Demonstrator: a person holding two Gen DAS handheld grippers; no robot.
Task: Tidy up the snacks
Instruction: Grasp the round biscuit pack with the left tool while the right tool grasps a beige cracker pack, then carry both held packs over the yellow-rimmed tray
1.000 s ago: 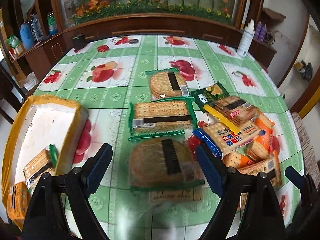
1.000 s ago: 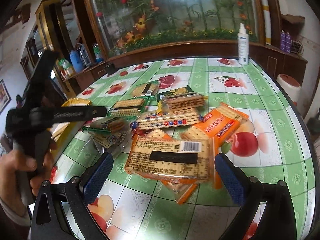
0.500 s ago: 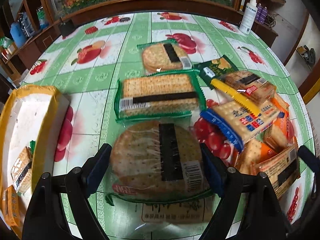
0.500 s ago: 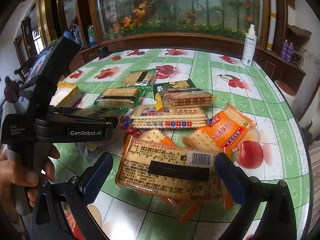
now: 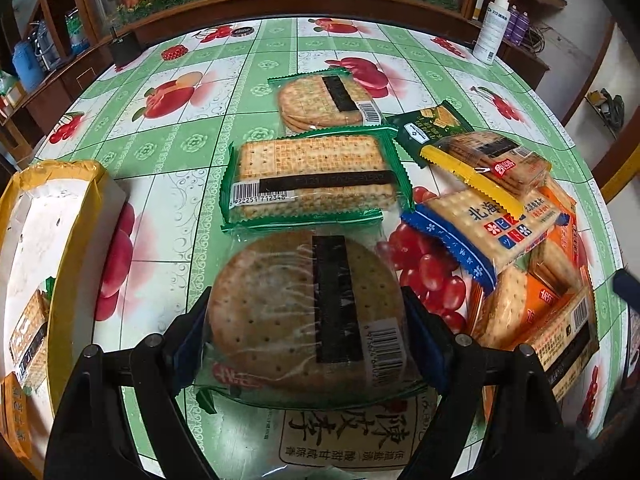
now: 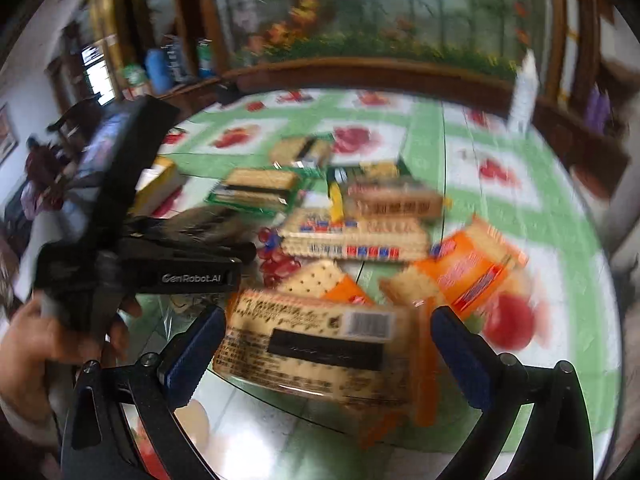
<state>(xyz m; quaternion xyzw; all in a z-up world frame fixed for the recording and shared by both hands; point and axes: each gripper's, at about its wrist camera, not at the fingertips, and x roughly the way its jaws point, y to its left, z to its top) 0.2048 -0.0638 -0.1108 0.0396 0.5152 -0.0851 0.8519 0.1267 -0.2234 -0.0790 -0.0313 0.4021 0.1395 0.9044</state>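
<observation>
Two grippers over scattered snack packs on the worktop (image 5: 168,148).
Left gripper (image 5: 306,334) jaws stand wide around the round cracker pack (image 5: 296,312); right gripper (image 6: 326,354) jaws wide astride a rectangular pack (image 6: 316,344). Hard closing could crush crackers; slick film may slip.

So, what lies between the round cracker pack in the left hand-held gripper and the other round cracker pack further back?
In the left wrist view, a rectangular cracker pack in green wrapping lies between the near round pack and the far one.
</observation>
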